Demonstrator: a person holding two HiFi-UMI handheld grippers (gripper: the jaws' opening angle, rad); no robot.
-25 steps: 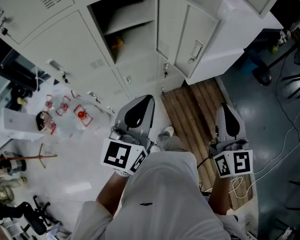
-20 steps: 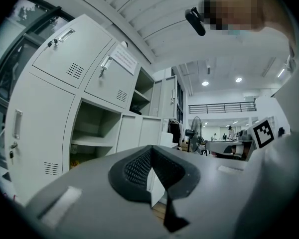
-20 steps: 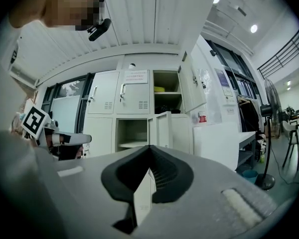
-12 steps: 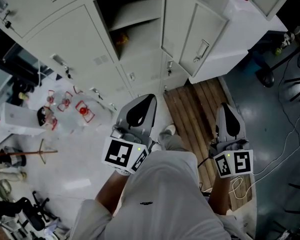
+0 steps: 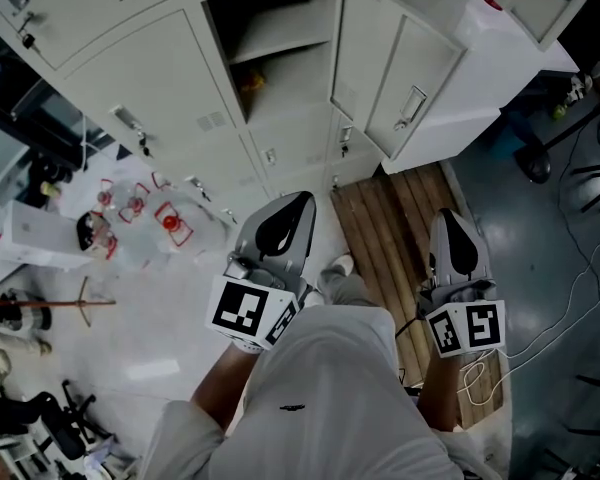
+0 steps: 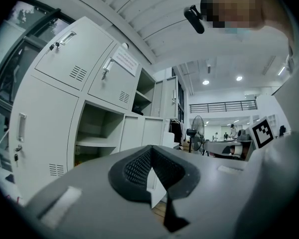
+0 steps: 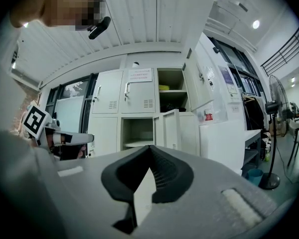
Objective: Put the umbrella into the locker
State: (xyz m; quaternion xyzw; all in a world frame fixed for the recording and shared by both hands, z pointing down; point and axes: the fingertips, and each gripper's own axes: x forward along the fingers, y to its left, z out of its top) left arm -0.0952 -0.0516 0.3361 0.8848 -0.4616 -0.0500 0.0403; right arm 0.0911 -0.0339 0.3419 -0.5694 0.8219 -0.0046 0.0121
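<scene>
The grey lockers [image 5: 130, 78] fill the top of the head view. One compartment [image 5: 270, 43] stands open, with its door [image 5: 385, 68] swung out to the right and a small yellow thing [image 5: 252, 83] inside. I see no umbrella that I can make out. My left gripper [image 5: 298, 200] and right gripper [image 5: 450, 215] are held level in front of the person's waist, both shut and empty. The left gripper view shows its closed tip [image 6: 150, 151] in front of the open compartment [image 6: 97, 133]. The right gripper view shows its closed tip [image 7: 149, 151] below the same compartment [image 7: 138, 131].
A wooden pallet [image 5: 390, 228] lies on the floor between the grippers. Clear bags with red items [image 5: 160, 223], a white box [image 5: 35, 243] and a wooden stick [image 5: 70, 306] clutter the left floor. Cables [image 5: 580, 278] and chair bases [image 5: 535, 163] lie right. A fan [image 6: 195, 131] stands further off.
The head view has drifted a little, so the lockers sit slightly lower and further right in the picture. Both grippers stay where they were, shut.
</scene>
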